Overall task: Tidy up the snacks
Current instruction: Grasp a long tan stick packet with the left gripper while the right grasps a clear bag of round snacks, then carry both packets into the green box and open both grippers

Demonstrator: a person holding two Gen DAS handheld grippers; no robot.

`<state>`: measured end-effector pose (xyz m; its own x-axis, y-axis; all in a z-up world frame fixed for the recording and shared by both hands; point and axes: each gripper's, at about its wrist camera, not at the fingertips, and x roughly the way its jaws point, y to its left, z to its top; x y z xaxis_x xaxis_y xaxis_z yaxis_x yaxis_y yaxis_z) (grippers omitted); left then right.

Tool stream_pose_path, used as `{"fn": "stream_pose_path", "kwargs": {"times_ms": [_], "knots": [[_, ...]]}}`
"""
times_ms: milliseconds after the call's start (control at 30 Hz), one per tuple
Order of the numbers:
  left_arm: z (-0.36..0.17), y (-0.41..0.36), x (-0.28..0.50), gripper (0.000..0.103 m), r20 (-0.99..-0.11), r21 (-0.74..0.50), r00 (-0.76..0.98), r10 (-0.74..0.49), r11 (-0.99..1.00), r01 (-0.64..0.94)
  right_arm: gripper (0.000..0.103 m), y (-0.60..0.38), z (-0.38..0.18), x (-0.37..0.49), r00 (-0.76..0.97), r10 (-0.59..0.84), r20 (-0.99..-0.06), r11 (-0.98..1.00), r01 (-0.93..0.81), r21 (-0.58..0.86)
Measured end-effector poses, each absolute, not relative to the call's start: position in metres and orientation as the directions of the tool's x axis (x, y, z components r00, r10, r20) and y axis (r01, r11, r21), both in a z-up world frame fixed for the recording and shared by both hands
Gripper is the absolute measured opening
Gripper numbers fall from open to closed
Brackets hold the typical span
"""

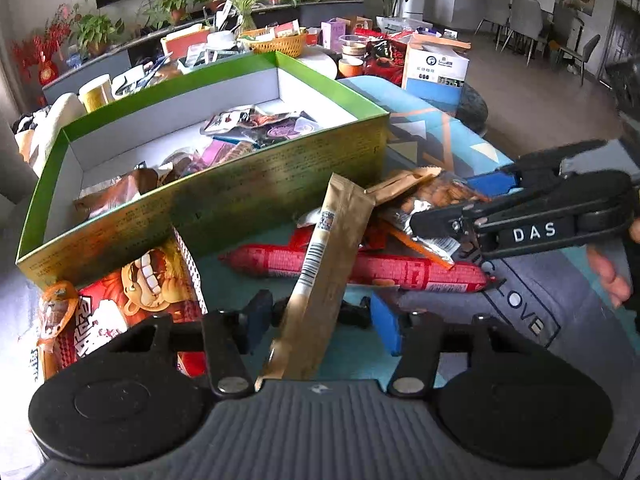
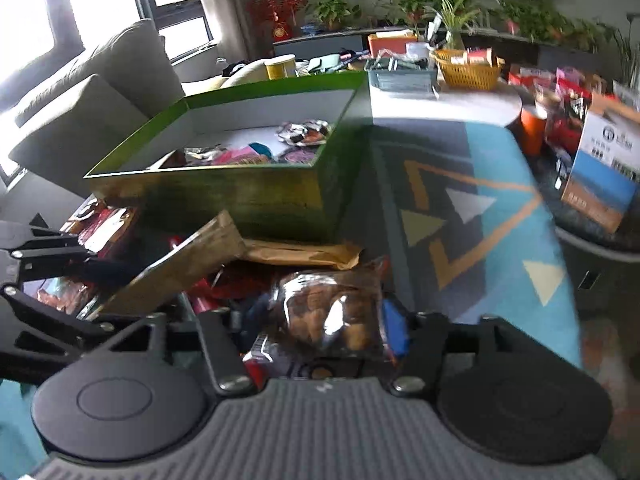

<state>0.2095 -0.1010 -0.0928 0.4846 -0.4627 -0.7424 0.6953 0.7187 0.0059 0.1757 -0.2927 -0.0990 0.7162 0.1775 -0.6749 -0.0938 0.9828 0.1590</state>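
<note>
Left hand-held gripper [image 1: 316, 320] is sitting nearest to you, and its blue pads are standing on either side of the long tan packet [image 1: 328, 268]; they look close on it, but you cannot tell for sure whether they are clamping it or just bracketing it. Be checking that grip before you lift: the packet is tilting up and leaning across the red sausage stick [image 1: 360, 270], so take it near its lower end and raise it straight so it is not dragging the pile.

Right hand-held gripper [image 2: 320, 322] is standing with its jaws apart around the clear bag of nuts [image 2: 328, 312], not yet squeezing it. You are wanting to settle lower so the pads are meeting the bag's body and not only its slippery foil edge, then close gently, since the nuts inside will probably shift.

Just beside the left one, the red cartoon snack bag [image 1: 132, 300] is leaning against the box wall and is waiting its turn.

Beyond the pile, the green box [image 1: 280, 184] is lying open on the patterned mat [image 1: 440, 136], already holding several wrappers. Carry each packet over the near wall high enough to clear the rim, and be dropping it into the emptier white area at the back.
</note>
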Motion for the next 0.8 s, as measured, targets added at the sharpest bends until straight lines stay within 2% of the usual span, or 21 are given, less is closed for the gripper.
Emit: {"fn": "stream_pose_path", "kwargs": {"times_ms": [367,800], "knots": [[-0.05,-0.087,0.175,0.022,-0.672,-0.015,0.523,-0.525,0.715,0.699,0.044,-0.293,-0.05,0.128,0.785,0.193,-0.588,0.979,-0.11,0.173],[-0.005,-0.069,0.175,0.022,-0.597,0.04,0.632,-0.494,0.769,0.638,0.044,-0.276,0.002,0.129,0.864,0.196,-0.463,0.978,-0.137,0.159]]}}
